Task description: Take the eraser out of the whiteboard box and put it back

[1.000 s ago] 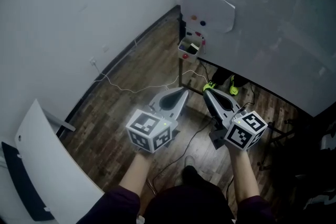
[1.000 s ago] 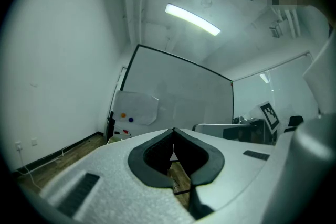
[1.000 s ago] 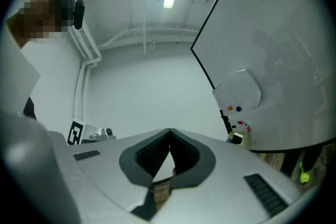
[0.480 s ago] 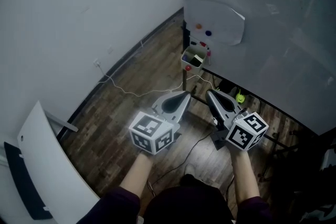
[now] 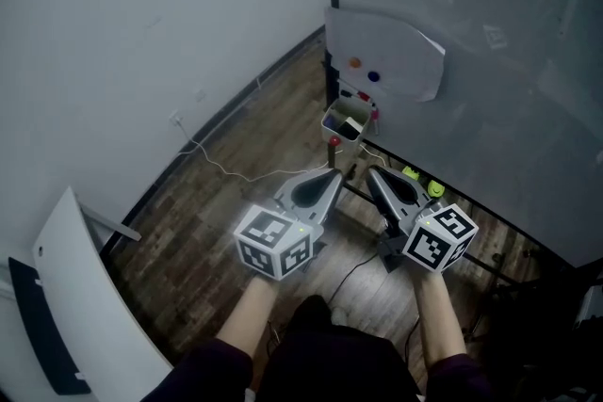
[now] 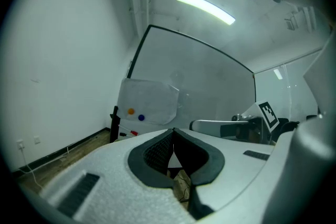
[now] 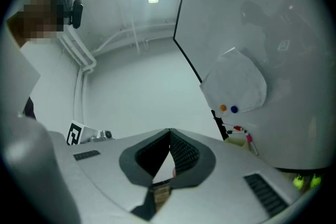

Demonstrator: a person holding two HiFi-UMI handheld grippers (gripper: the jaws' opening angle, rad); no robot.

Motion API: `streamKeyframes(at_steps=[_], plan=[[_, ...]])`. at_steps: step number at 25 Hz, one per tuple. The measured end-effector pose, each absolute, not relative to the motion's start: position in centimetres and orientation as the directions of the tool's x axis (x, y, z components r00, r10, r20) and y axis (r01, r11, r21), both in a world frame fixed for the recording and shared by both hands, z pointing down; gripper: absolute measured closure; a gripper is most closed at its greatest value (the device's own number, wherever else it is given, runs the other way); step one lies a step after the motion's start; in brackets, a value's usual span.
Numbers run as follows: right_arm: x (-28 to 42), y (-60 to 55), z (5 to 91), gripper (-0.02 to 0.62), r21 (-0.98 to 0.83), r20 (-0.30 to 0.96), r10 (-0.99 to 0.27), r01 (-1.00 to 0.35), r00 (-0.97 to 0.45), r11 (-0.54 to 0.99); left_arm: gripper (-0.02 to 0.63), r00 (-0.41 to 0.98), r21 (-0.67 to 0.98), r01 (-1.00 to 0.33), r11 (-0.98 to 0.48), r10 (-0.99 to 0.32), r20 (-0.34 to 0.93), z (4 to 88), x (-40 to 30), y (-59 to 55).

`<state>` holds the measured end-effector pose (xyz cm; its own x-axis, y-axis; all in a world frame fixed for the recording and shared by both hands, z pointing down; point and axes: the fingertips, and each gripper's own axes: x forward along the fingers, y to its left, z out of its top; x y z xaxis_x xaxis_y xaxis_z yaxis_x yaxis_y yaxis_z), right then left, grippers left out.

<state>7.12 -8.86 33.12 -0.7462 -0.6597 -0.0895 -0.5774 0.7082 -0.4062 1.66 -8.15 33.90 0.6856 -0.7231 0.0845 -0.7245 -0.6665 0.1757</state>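
In the head view the small white whiteboard box (image 5: 343, 121) hangs at the lower left corner of the whiteboard (image 5: 490, 61). A dark eraser (image 5: 352, 128) lies in it, with markers beside. My left gripper (image 5: 332, 172) and right gripper (image 5: 369, 170) are held side by side, level, pointing at the box and still short of it. Both are shut with nothing between the jaws. In the left gripper view the left gripper (image 6: 173, 129) has its tips meeting, with the box (image 6: 127, 134) far off to the left. In the right gripper view the right gripper (image 7: 169, 130) is likewise shut, the box (image 7: 239, 138) to its right.
A white sheet (image 5: 382, 52) with an orange and a blue magnet is stuck on the board above the box. A white cable (image 5: 236, 169) runs over the wood floor from a wall socket (image 5: 176, 120). A white panel (image 5: 75, 297) leans at lower left. Neon-green objects (image 5: 421, 176) lie under the board.
Both grippers have moved forward together toward the whiteboard corner, so the box and sheet sit lower and nearer in the head view. Both stayed shut.
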Motion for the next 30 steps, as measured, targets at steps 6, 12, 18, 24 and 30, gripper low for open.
streamKeyframes(at_steps=[6, 12, 18, 24, 30], plan=[[7.6, -12.4, 34.4, 0.592, -0.418, -0.075, -0.656, -0.573, -0.751, 0.705, 0.601, 0.677, 0.177, -0.733, -0.657, -0.729, 0.101, 35.0, 2.1, -11.9], [7.5, -15.8, 36.3, 0.592, -0.433, -0.046, -0.665, -0.585, -0.746, 0.686, 0.601, 0.683, 0.193, -0.727, -0.659, -0.721, 0.116, 36.6, 2.2, -15.5], [7.3, -20.2, 39.5, 0.592, -0.446, -0.008, -0.680, -0.606, -0.733, 0.659, 0.601, 0.690, 0.214, -0.721, -0.659, -0.712, 0.131, 39.3, 2.0, -20.0], [6.3, -23.8, 42.3, 0.592, -0.474, 0.019, -0.703, -0.626, -0.711, 0.619, 0.601, 0.710, 0.220, -0.702, -0.677, -0.691, 0.137, 41.6, 1.0, -23.6], [6.8, -25.8, 43.9, 0.592, -0.439, 0.057, -0.703, -0.650, -0.709, 0.620, 0.601, 0.703, 0.237, -0.709, -0.665, -0.693, 0.159, 43.4, 1.3, -25.8]])
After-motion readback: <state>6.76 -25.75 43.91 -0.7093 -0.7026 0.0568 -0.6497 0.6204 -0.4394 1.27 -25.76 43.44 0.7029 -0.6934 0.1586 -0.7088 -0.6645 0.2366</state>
